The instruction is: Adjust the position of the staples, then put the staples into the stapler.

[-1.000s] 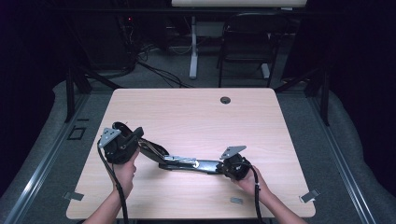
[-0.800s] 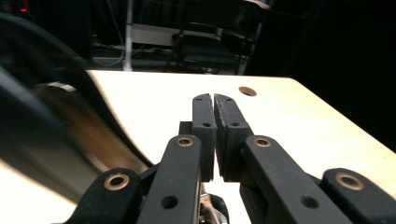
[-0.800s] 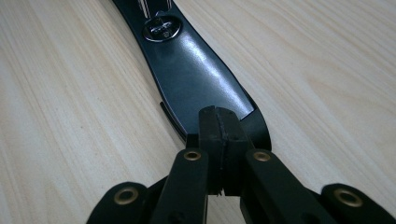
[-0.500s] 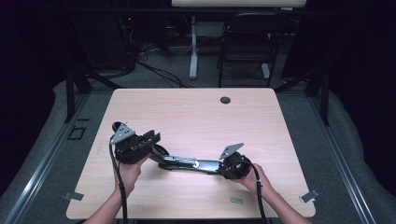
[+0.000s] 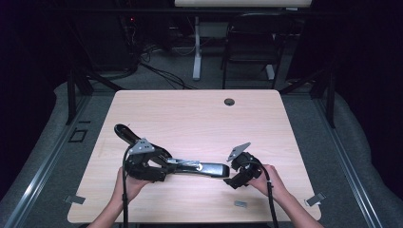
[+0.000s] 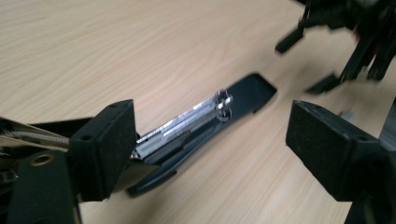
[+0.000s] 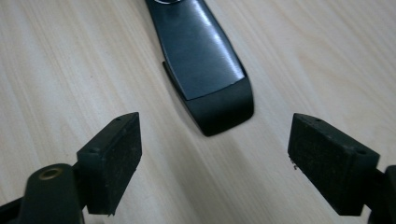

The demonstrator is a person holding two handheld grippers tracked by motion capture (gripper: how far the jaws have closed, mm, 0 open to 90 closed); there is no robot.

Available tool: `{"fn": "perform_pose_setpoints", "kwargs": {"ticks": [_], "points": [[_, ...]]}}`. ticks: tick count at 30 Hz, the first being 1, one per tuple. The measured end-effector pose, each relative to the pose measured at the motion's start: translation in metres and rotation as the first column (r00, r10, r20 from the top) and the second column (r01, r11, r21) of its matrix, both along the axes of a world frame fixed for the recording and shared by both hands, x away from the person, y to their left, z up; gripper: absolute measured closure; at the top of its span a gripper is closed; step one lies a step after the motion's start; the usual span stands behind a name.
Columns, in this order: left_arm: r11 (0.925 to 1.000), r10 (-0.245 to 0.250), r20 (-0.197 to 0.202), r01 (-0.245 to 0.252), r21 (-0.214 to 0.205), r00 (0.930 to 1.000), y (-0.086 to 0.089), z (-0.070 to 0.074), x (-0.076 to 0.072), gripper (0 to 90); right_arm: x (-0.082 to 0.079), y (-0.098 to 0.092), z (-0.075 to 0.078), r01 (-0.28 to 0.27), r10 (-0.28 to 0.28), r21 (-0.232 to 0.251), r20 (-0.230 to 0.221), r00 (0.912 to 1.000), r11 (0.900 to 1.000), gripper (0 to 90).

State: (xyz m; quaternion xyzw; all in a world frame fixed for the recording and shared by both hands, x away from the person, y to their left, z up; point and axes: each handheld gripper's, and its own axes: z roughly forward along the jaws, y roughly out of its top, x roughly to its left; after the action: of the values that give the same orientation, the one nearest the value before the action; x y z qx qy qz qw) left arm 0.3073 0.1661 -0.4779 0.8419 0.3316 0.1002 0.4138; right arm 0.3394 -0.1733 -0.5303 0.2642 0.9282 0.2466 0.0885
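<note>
Stapler (image 5: 190,166) opened out flat, long axis running left-right on table (image 5: 199,114). Right gripper (image 5: 236,176) just off its right tip, jaws wide, empty. Left gripper (image 5: 159,169) over left half, also wide, holding nothing.

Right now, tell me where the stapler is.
In the high view, the stapler lies opened flat on the table's near half, between the left claw and the right claw.

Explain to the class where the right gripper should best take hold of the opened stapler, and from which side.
Probably the stapler's black base end, the part pointing at the right gripper. It lies flat on the table, narrow enough for the open jaws to straddle. Come in along its length and close across the two long edges.
</note>
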Motion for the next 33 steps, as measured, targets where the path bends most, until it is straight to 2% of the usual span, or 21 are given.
{"fn": "perform_pose_setpoints", "kwargs": {"ticks": [1, 2, 5, 6, 8, 10, 11, 13, 17, 20, 21, 24, 26, 29, 31, 33], "points": [[0.9995, -0.016, 0.003, 0.016, 0.025, 0.9999, -0.001, -0.001, -0.002, 14.4, 0.0, -0.002, 0.001, 0.015, -0.015, 0.017, 0.004, 0.9999, 0.9997, 16.9], [0.9985, -0.019, 0.016, 0.018, 0.052, 0.9997, -0.002, -0.002, -0.004, 12.4, 0.001, -0.005, 0.004, 0.012, -0.012, 0.01, 0.013, 0.9998, 0.9999, 16.9], [0.9899, -0.034, 0.059, 0.025, 0.14, 0.9977, -0.004, -0.005, -0.01, 8.3, 0.001, -0.013, 0.011, 0.045, -0.045, 0.011, 0.061, 0.9971, 0.9989, 15.0], [0.9859, -0.038, 0.055, 0.028, 0.165, 0.9978, -0.004, -0.006, -0.011, 6.1, 0.001, -0.015, 0.013, 0.054, -0.054, 0.008, 0.072, 0.9959, 0.9985, 13.9], [0.9813, -0.044, 0.037, 0.036, 0.189, 0.9984, -0.002, -0.009, -0.01, 2.6, 0.001, -0.018, 0.017, 0.073, -0.073, 0.009, 0.08, 0.9941, 0.9973, 11.7], [0.9808, -0.044, 0.012, 0.041, 0.191, 0.999, 0.001, -0.013, -0.009, 0.3, 0.002, -0.02, 0.02, 0.084, -0.082, -0.013, 0.09, 0.9926, 0.9964, 10.8], [0.9818, -0.041, 0.0, 0.04, 0.186, 0.9992, 0.003, -0.014, -0.009, 0.3, 0.002, -0.019, 0.02, 0.091, -0.088, -0.035, 0.079, 0.9929, 0.9952, 10.4], [0.9881, -0.038, -0.035, 0.043, 0.148, 0.9987, 0.008, -0.015, -0.006, 0.2, 0.004, -0.018, 0.018, 0.103, -0.1, -0.054, 0.05, 0.9937, 0.9932, 6.6], [0.9919, -0.023, -0.067, 0.031, 0.123, 0.9975, 0.014, -0.018, -0.002, 0.2, 0.007, -0.018, 0.015, 0.112, -0.114, -0.084, -0.021, 0.9933, 0.9902, 0.8], [0.9907, -0.031, -0.095, 0.043, 0.129, 0.995, 0.016, -0.022, 0.0, 0.2, 0.007, -0.019, 0.015, 0.12, -0.123, -0.071, -0.038, 0.9917, 0.9903, 0.0], [0.9887, -0.035, -0.101, 0.049, 0.141, 0.9943, 0.017, -0.023, 0.001, 0.2, 0.008, -0.02, 0.015, 0.105, -0.11, -0.066, -0.067, 0.9917, 0.9922, 0.0], [0.9862, -0.039, -0.13, 0.059, 0.154, 0.9907, 0.018, -0.027, 0.004, 0.2, 0.008, -0.02, 0.015, 0.097, -0.103, -0.062, -0.091, 0.9906, 0.9933, 0.0], [0.9851, -0.039, -0.133, 0.061, 0.161, 0.9904, 0.018, -0.028, 0.005, 0.1, 0.008, -0.021, 0.016, 0.087, -0.094, -0.077, -0.092, 0.9913, 0.9932, 0.0], [0.9859, -0.036, -0.098, 0.052, 0.159, 0.9945, 0.021, -0.026, 0.004, 0.2, 0.007, -0.021, 0.016, 0.076, -0.082, -0.064, -0.103, 0.9912, 0.9951, 0.0], [0.9875, -0.035, -0.1, 0.05, 0.15, 0.9943, 0.023, -0.025, 0.004, 0.2, 0.006, -0.02, 0.015, 0.073, -0.079, -0.056, -0.116, 0.9901, 0.9958, 0.0], [0.9854, -0.031, -0.099, 0.047, 0.164, 0.9946, 0.023, -0.026, 0.004, 0.2, 0.007, -0.019, 0.015, 0.064, -0.072, -0.066, -0.129, 0.989, 0.9958, 0.0]]}}
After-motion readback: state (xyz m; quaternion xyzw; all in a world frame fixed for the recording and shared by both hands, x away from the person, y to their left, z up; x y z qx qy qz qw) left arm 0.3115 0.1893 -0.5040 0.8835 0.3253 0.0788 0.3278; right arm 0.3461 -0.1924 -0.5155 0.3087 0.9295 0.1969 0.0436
